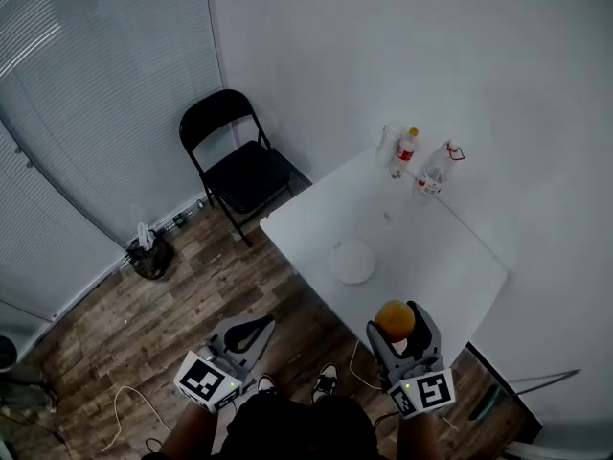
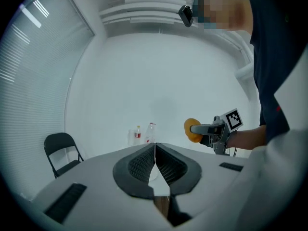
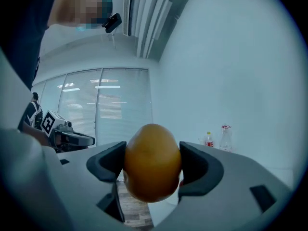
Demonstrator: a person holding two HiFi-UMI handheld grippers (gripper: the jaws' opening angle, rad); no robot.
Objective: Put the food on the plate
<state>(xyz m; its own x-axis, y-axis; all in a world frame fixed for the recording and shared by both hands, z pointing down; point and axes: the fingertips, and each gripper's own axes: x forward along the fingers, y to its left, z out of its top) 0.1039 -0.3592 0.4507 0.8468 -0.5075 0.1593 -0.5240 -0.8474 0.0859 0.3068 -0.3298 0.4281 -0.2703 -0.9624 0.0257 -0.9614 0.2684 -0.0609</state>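
An orange (image 1: 394,320) sits clamped between the jaws of my right gripper (image 1: 400,326), held in the air over the near edge of the white table (image 1: 450,266). In the right gripper view the orange (image 3: 152,161) fills the gap of that gripper (image 3: 153,163). A small white plate (image 1: 352,261) lies on the table's near left part, ahead and left of the orange. My left gripper (image 1: 251,333) is shut and empty over the wooden floor, left of the table; its jaws (image 2: 155,163) meet with nothing between them. From there the orange (image 2: 191,130) shows at the right.
Two bottles (image 1: 405,151) (image 1: 433,173) and a clear cup (image 1: 388,143) stand at the table's far corner by the wall. A black folding chair (image 1: 239,166) stands to the left of the table. A dark bin (image 1: 151,255) and cables lie on the floor by the blinds.
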